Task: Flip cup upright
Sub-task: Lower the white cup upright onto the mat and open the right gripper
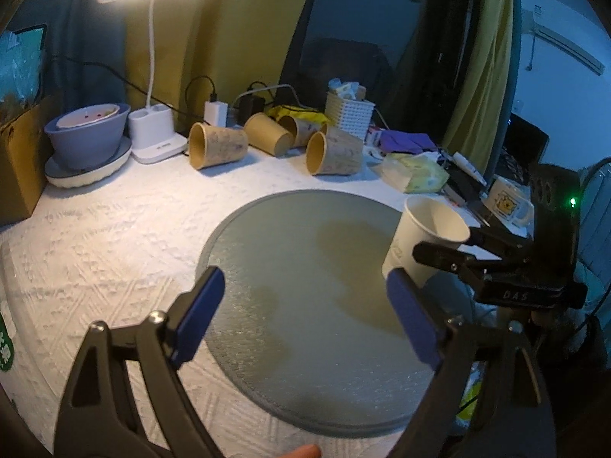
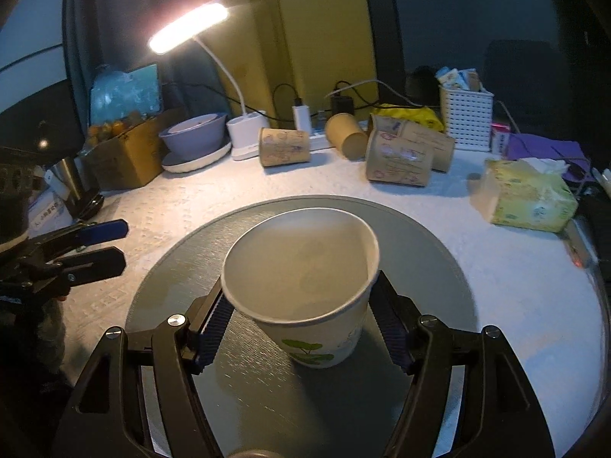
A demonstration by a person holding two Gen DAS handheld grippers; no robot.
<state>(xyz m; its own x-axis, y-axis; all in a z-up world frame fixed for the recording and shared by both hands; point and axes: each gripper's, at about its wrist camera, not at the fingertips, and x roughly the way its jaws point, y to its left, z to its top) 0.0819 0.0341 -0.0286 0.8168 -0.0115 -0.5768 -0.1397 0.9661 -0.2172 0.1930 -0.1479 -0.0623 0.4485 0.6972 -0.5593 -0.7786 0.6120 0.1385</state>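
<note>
Cup turned mouth-up and gripped over the round mat; setting down is judged the step in hand.

The white paper cup point(image 2: 305, 294) is held by the right gripper point(image 2: 301, 324), its blue pads point(image 2: 393, 328) pressed against the cup's sides just under the rim, the mouth facing up and slightly tilted. Seen from the left wrist view, the cup point(image 1: 424, 240) sits at the mat's right edge; whether its base is touching the grey round mat point(image 2: 267, 400) cannot be told. The left gripper point(image 1: 305, 320) is held wide open over the mat with nothing between its pads. The flip itself is judged nearly complete. Next, the cup would need to be levelled, its base settled flat on the mat, and the pads eased apart without the light paper wall being dragged or tipped. The brown cups point(image 2: 284, 147) along the worktop's far edge lie on their sides, well apart.
</note>
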